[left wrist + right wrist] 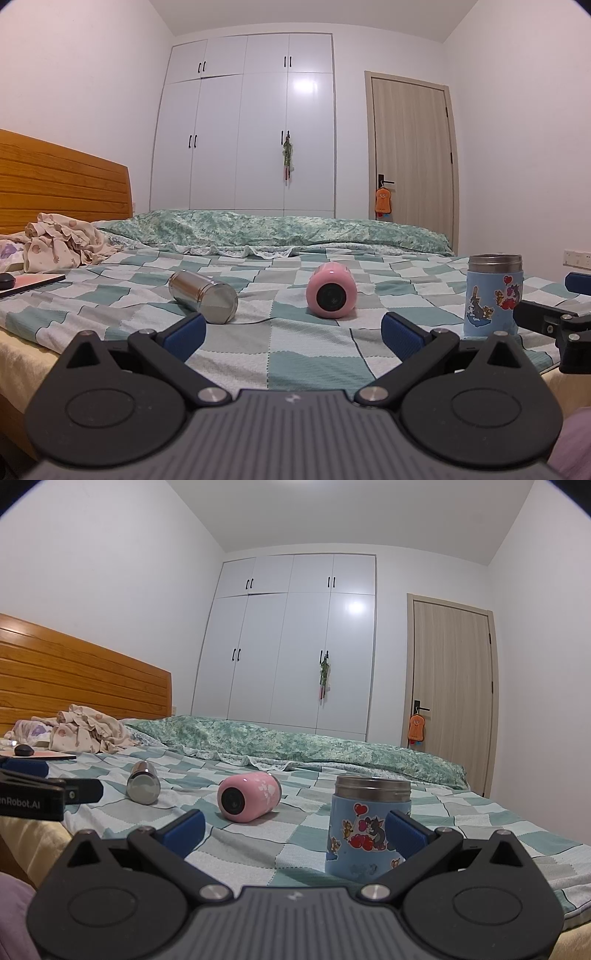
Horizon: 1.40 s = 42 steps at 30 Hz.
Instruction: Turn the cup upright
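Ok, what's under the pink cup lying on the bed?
The pink cup lies on its side on the checkered sheet. Nothing else shows beneath it, though the contact patch itself is hidden. Both grippers are open, apart from it.

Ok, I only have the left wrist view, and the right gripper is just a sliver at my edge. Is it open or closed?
Observer: The right gripper is open wide and holds nothing.
Operator: Where is the blue cartoon cup relative to it?
Observer: The blue cup stands upright just ahead of it, toward its right finger, whose pad overlaps the cup in the right wrist view.
Operator: Anything on the pink cup's side? I see it end-on.
Observer: The pink cup lies on its side, and white paw prints show along its wall.
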Each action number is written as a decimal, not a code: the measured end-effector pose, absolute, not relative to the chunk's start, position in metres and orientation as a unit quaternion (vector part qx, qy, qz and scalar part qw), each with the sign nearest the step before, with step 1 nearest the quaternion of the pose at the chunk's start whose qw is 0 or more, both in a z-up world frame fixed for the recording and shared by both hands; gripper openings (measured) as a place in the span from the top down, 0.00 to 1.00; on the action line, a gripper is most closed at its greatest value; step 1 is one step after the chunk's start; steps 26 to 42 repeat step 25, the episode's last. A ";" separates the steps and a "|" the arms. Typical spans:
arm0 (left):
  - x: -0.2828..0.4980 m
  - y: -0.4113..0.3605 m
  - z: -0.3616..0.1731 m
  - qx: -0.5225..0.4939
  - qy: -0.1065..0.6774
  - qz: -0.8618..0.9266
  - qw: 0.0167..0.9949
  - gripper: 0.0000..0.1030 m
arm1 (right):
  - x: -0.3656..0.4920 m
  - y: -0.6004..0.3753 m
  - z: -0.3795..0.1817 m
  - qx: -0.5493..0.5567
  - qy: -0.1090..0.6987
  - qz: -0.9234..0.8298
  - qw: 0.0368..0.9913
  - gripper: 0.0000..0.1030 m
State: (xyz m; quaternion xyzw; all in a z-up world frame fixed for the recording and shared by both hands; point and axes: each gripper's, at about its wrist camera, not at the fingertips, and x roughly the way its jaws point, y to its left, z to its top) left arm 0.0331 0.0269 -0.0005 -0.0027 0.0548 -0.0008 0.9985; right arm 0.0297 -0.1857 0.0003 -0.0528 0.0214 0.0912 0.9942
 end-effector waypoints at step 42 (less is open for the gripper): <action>0.036 0.020 0.001 -0.003 0.049 -0.002 0.999 0.00 | 0.030 -0.186 0.000 -0.052 0.022 0.092 0.994 0.00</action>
